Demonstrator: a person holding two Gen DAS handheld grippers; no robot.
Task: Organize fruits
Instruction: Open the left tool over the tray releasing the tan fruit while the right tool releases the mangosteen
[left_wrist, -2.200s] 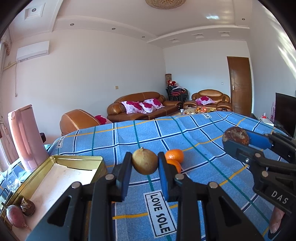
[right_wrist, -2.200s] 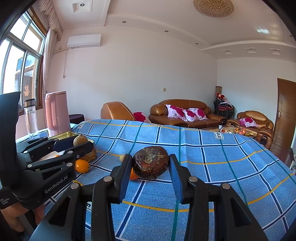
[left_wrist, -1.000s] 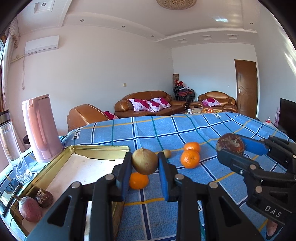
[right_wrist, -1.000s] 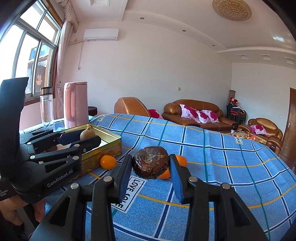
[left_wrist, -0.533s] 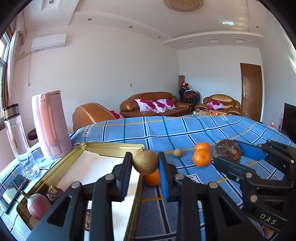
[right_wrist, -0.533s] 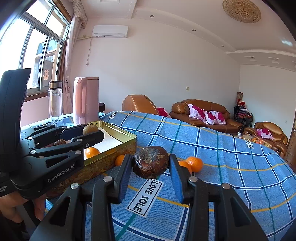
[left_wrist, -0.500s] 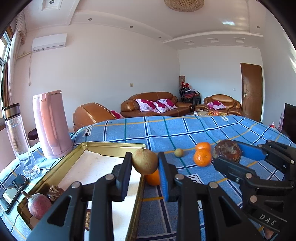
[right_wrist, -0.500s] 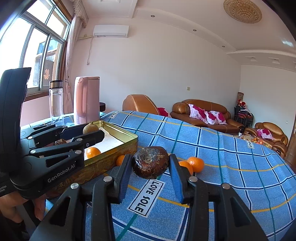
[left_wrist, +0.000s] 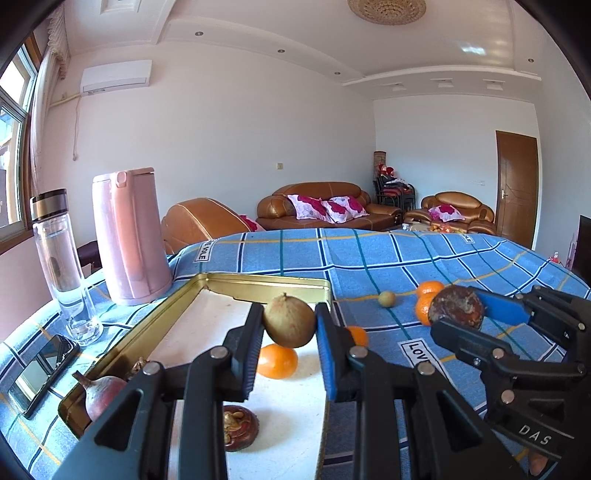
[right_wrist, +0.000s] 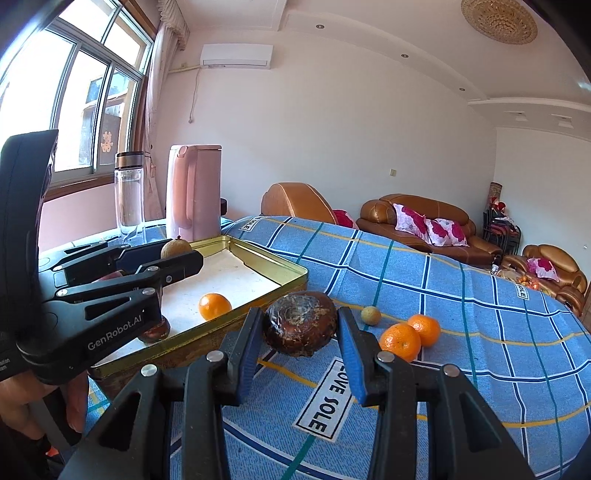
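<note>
My left gripper (left_wrist: 289, 325) is shut on a round tan-green fruit (left_wrist: 289, 325), held in the air over the gold tin tray (left_wrist: 266, 282). In the tray lie an orange (left_wrist: 277, 361), a reddish fruit (left_wrist: 101, 393) and a dark brown fruit (left_wrist: 238, 426). My right gripper (right_wrist: 300, 324) is shut on a dark brown wrinkled fruit (right_wrist: 300, 324), held just right of the tray's wall (right_wrist: 236, 319). On the blue cloth sit two oranges (right_wrist: 400, 341) (right_wrist: 426, 328) and a small green fruit (right_wrist: 370, 315). Another orange (left_wrist: 357, 334) shows behind my left finger.
A pink kettle (left_wrist: 127, 236) and a clear bottle (left_wrist: 61, 258) stand left of the tray, with a phone (left_wrist: 42, 373) lying near the table edge. The blue checked cloth (right_wrist: 480, 350) stretches away to the right. Sofas stand far behind.
Both grippers have swung left together with their fruits. The tan-green fruit now hangs over the tray instead of over the cloth, and the brown fruit has come up beside the tray.
</note>
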